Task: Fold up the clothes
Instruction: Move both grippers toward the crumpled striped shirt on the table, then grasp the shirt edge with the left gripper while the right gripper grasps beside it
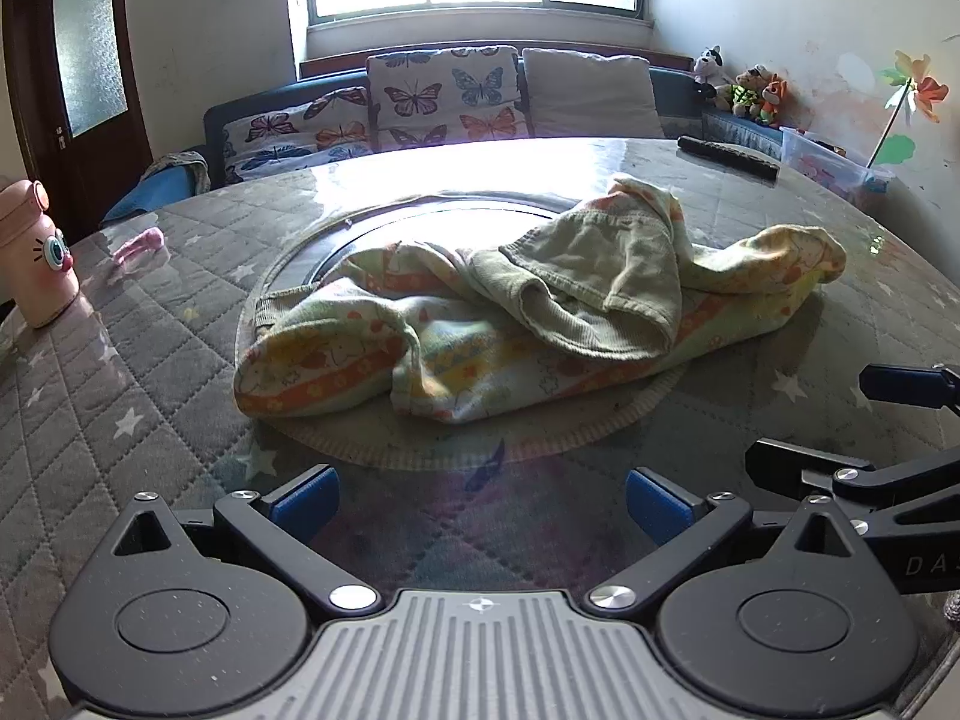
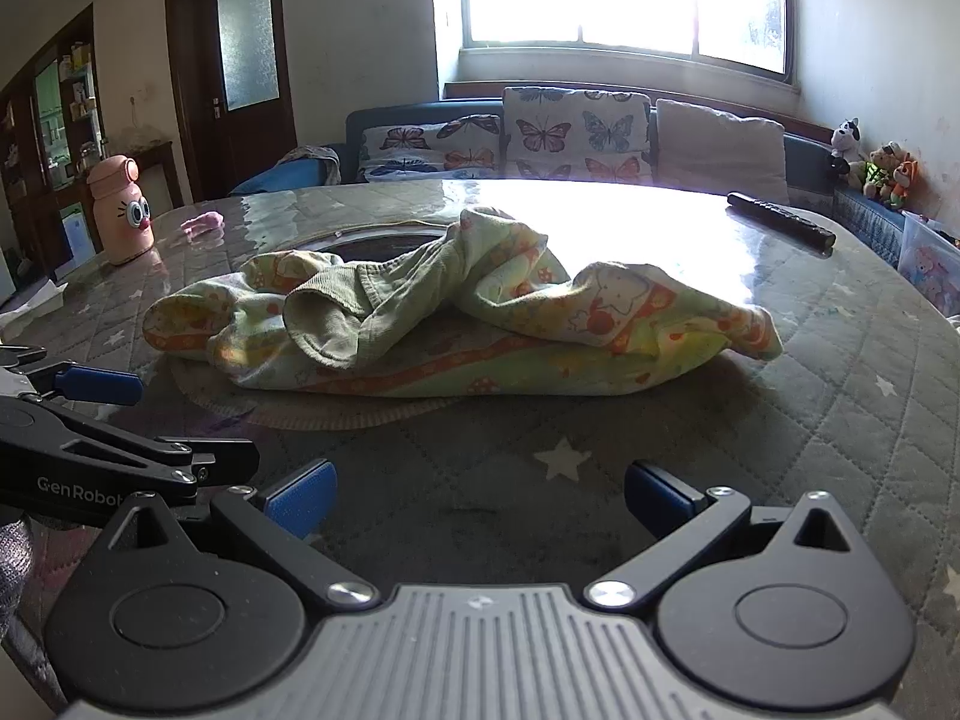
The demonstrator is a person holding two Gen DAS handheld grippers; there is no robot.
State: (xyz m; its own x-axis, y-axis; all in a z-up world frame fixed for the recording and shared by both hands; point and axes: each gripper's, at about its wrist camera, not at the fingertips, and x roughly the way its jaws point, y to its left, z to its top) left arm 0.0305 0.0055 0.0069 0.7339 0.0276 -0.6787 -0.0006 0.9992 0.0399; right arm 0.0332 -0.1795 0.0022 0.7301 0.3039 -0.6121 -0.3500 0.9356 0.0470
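A crumpled child's garment (image 1: 528, 312), pale green and yellow with orange flower bands, lies in a heap on the middle of the round table; it also shows in the right wrist view (image 2: 456, 324). Its plain green inner side is turned out on top. My left gripper (image 1: 480, 501) is open and empty, low over the table in front of the garment, apart from it. My right gripper (image 2: 480, 495) is open and empty, also in front of the garment. Each gripper shows at the edge of the other's view: the right one (image 1: 888, 426), the left one (image 2: 120, 414).
The table has a grey quilted star cover (image 1: 120, 396) under glass, with a round turntable (image 1: 420, 222) beneath the garment. A pink bottle (image 1: 33, 252) and a small pink item (image 1: 139, 245) stand at the left. A black remote (image 1: 729, 157) lies far right. A sofa (image 1: 444, 99) is behind.
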